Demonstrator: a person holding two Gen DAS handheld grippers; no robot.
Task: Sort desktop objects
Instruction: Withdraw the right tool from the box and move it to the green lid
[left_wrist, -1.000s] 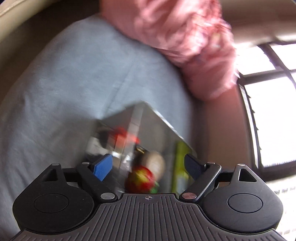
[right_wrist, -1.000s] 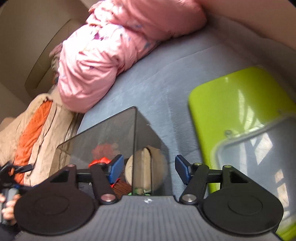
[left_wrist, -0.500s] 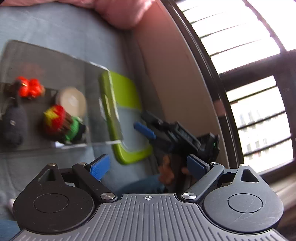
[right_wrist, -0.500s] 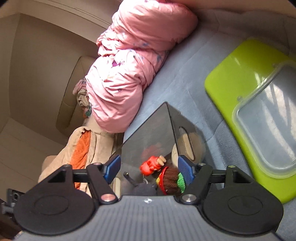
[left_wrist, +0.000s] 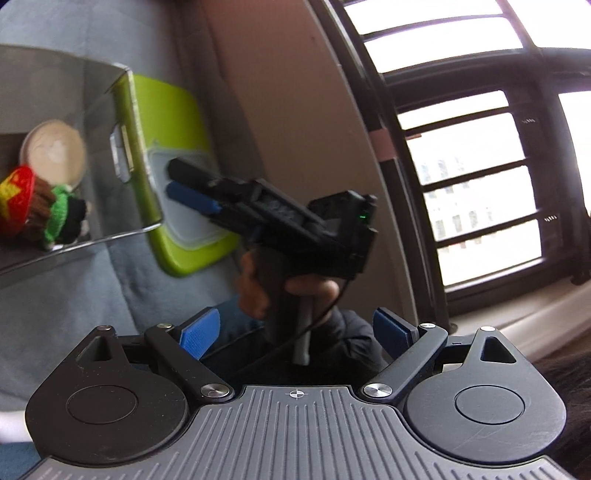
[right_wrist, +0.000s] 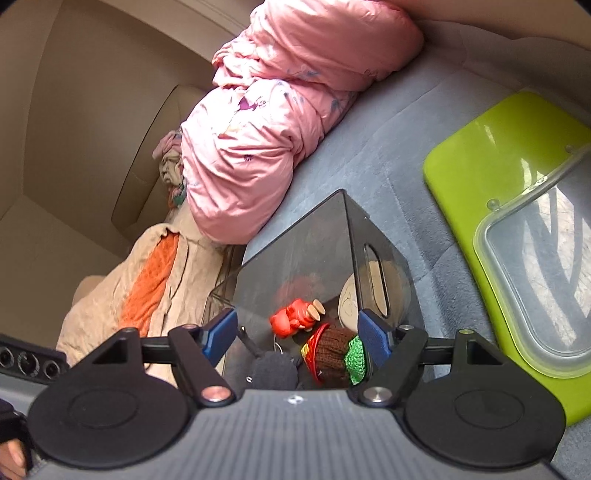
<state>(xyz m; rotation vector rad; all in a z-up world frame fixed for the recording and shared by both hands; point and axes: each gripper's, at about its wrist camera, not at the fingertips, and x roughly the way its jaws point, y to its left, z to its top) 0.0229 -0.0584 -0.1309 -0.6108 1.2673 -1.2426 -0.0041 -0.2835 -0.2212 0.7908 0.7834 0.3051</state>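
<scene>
A clear smoky box (right_wrist: 295, 254) stands on a blue-grey bed sheet (right_wrist: 388, 129). Inside it lie a red toy (right_wrist: 291, 317), a knitted red, brown and green toy (right_wrist: 332, 354), a round beige disc (right_wrist: 347, 299) and a dark fuzzy thing (right_wrist: 273, 369). My right gripper (right_wrist: 297, 334) hovers open above the box, holding nothing. A green lid with a clear window (right_wrist: 498, 155) lies to its right. In the left wrist view, my left gripper (left_wrist: 295, 332) is open and empty, facing the right gripper (left_wrist: 177, 182), the box (left_wrist: 110, 147) and the lid (left_wrist: 166, 110).
A pink quilt (right_wrist: 277, 122) is bundled beyond the box, with a beige and orange cloth (right_wrist: 147, 280) to its left. A hand (left_wrist: 306, 288) holds the right gripper's handle. A barred window (left_wrist: 480, 184) and a beige wall lie to the right.
My left gripper has swung right, from over the box toward the window and the right gripper. The right gripper has drawn back and up, so more of the box's contents show.
</scene>
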